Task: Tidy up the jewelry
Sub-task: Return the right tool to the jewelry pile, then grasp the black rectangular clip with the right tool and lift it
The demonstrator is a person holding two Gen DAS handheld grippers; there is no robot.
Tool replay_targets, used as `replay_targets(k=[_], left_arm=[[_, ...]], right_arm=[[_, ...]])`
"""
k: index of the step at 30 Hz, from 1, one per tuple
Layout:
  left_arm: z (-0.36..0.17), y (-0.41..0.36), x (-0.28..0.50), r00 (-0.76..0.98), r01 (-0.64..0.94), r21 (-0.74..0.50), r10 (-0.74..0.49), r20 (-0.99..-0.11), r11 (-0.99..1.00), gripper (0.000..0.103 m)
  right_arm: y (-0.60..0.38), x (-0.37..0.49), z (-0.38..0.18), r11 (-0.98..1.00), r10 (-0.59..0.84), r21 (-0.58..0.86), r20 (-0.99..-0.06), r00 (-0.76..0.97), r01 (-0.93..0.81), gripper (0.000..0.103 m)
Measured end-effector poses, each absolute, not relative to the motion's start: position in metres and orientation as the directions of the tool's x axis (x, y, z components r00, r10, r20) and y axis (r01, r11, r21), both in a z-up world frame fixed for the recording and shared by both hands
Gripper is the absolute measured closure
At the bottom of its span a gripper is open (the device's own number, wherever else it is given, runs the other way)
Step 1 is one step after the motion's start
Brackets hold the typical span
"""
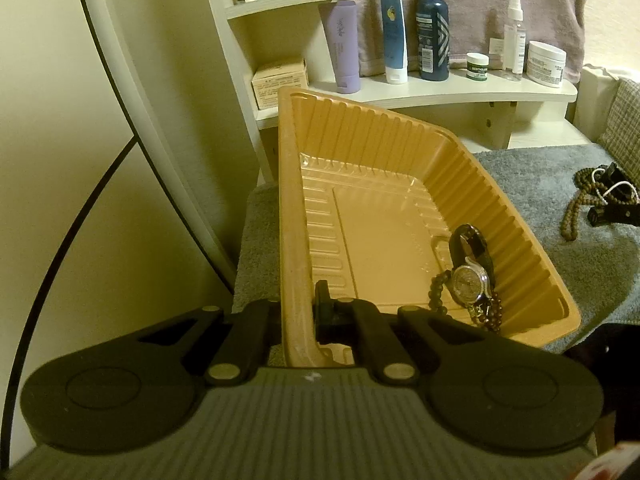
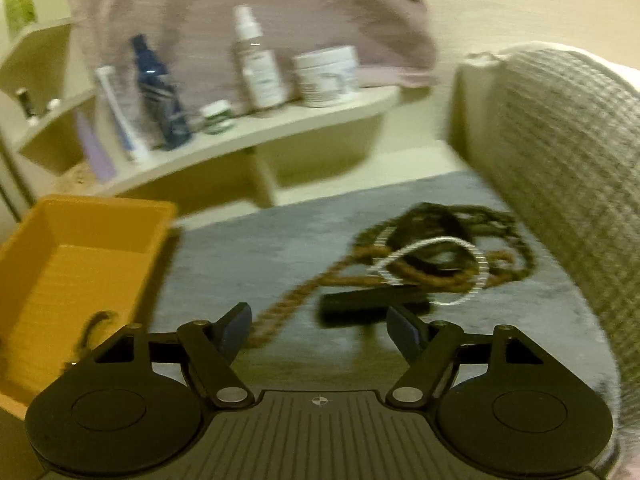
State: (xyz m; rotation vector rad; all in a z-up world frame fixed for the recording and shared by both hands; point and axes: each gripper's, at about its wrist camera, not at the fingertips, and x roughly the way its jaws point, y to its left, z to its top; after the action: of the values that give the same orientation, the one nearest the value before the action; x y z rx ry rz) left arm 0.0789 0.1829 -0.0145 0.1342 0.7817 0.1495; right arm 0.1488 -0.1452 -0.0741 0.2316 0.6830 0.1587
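The tray (image 1: 296, 240) is clamped at its near rim by the left hand-held gripper (image 1: 298, 316) and should be kept steady. The right hand-held gripper (image 2: 318, 326) is spread apart (empty), best centred over the tangled bead necklace (image 2: 432, 256) on the grey mat (image 2: 256, 236) beyond.

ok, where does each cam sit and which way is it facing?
Left wrist: behind the left tongs, shut on the rim of the orange tray; a watch lies inside.
Right wrist: behind the open right tongs, facing a jewelry pile on the grey cloth; blurred.
Shared: tray, cloth, pile, toiletry shelf.
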Motion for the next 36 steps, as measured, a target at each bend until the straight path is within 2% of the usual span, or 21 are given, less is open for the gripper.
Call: replay_targets(k=[6, 13, 22, 36], left_arm=[[-0.013, 0.182, 0.079, 0.699, -0.084, 0.18, 0.186, -0.69, 0.98, 0.1], [-0.012, 0.181, 0.079, 0.698, -0.083, 0.179, 0.186, -0.691, 0.98, 0.1], [-0.012, 0.182, 0.079, 0.698, -0.084, 0.179, 0.186, -0.692, 0.98, 0.1], [-0.013, 0.182, 0.079, 0.699, -0.084, 0.178, 0.185, -0.691, 0.98, 0.1]], right_arm=[[-0.157, 0.153, -0.082, 0.98, 0.153, 0.198, -0.608, 0.779, -0.038, 0.027], [-0.148, 0.163, -0.093, 0.984, 0.141, 0.173, -0.618, 0.773, -0.042, 0.023], [-0.137, 0.174, -0.102, 0.994, 0.091, 0.1, -0.628, 0.772, -0.036, 0.023], [-0.134, 0.166, -0.092, 0.995, 0.094, 0.093, -0.599, 0.795, -0.048, 0.027]])
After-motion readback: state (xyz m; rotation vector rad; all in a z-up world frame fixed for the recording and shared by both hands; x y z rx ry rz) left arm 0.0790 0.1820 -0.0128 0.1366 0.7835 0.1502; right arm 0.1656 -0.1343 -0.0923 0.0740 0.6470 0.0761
